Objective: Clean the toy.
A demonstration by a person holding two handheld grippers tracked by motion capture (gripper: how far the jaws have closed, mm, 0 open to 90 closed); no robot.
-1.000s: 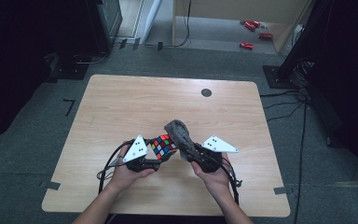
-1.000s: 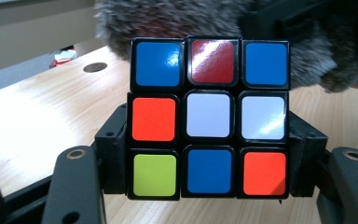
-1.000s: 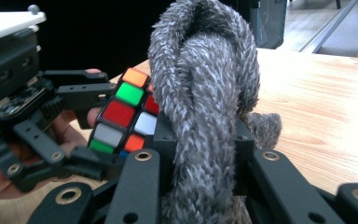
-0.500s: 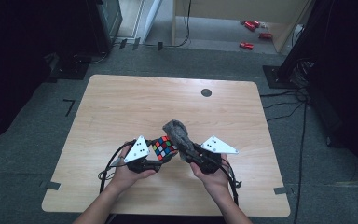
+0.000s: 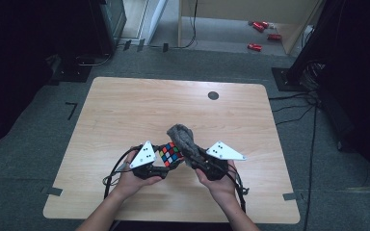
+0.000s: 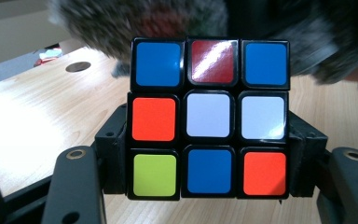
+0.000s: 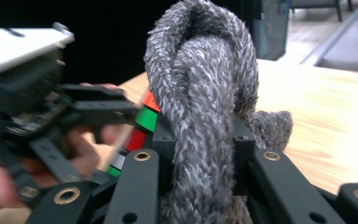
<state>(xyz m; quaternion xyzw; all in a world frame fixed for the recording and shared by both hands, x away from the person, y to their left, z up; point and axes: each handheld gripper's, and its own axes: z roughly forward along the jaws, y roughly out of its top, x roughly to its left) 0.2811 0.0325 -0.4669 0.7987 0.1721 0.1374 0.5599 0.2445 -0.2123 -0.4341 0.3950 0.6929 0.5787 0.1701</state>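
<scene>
Grey cloth (image 5: 183,137) stays clamped in the right gripper (image 5: 198,159); left gripper (image 5: 169,162) still grips the cube (image 5: 170,153); nothing moved.

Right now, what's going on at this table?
A person stands at a wooden table with a gripper in each hand. The left gripper is clamped on a scrambled puzzle cube, held just above the tabletop. The right gripper is clamped on a bunched grey fuzzy cloth, which is pressed against the cube's top and far side, apparently wiping it.
</scene>
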